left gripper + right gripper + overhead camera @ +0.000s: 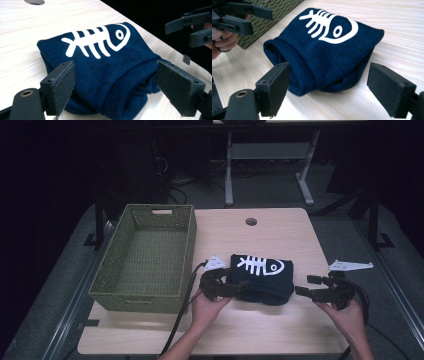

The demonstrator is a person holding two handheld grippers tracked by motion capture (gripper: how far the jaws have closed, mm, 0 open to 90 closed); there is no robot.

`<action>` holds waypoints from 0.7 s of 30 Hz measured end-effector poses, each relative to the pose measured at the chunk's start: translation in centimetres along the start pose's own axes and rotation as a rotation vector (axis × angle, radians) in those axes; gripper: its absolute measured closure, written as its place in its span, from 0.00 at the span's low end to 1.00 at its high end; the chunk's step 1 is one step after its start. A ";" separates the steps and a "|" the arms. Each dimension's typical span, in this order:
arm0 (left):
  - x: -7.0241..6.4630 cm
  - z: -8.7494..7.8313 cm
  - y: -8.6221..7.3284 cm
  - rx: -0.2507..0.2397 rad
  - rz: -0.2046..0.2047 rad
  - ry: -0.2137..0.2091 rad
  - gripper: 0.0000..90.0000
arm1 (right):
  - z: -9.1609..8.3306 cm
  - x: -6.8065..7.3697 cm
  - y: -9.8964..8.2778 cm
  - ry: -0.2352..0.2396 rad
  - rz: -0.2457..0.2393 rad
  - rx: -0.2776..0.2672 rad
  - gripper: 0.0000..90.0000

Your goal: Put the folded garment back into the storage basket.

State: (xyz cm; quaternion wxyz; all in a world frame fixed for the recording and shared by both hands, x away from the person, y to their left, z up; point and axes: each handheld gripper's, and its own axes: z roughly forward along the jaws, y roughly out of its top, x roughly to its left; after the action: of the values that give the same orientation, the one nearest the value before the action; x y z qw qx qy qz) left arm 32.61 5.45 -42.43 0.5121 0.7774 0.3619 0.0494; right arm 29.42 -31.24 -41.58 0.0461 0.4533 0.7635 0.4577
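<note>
Folded navy cloth [262, 277] between left claw [239, 289], right claw [302, 287]; jaws spread.

A lab or test room is suggested. A pale wooden desk [272, 232] with a cable hole [251, 221] at 12 o'clock is set on grey carpet [334, 222] in a darkened room. A second desk on a white metal frame [270, 157] is seen at 12 o'clock, with loose cables [176, 187] trailed on the floor at 11 o'clock. Black stand feet [95, 237] are placed at 9 and 3 o'clock. No household furnishings are seen.
</note>
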 end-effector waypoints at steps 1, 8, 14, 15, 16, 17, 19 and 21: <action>0.2 0.1 0.1 0.004 0.003 0.012 0.17 | 0.1 -0.1 0.1 -0.006 0.004 0.005 0.20; 1.5 1.5 0.4 0.035 -0.029 0.036 0.18 | 1.8 -0.9 0.9 -0.006 0.030 0.015 0.20; 2.4 2.5 0.3 0.050 -0.045 0.070 0.18 | 3.2 -1.7 1.4 -0.011 0.050 0.031 0.20; 2.4 2.5 0.3 0.050 -0.045 0.070 0.18 | 3.2 -1.7 1.4 -0.011 0.050 0.031 0.20; 2.7 2.7 0.2 0.054 -0.053 0.071 0.18 | 3.4 -1.7 1.5 -0.015 0.051 0.036 0.20; 2.8 2.8 0.2 0.058 -0.060 0.074 0.18 | 3.7 -1.8 1.6 -0.019 0.055 0.045 0.20; 3.4 3.2 0.0 0.071 -0.076 0.089 0.18 | 4.3 -2.1 1.6 -0.020 0.059 0.051 0.20; 3.7 3.4 -0.1 0.071 -0.094 0.095 0.21 | 4.8 -2.3 1.6 -0.030 0.061 0.063 0.21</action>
State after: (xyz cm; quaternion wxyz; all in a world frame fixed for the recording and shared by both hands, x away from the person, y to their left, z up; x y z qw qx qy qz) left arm 36.81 5.14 -45.27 0.4682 0.7741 0.4232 0.0491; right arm 34.14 -29.56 -43.93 0.0290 0.4845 0.7626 0.4276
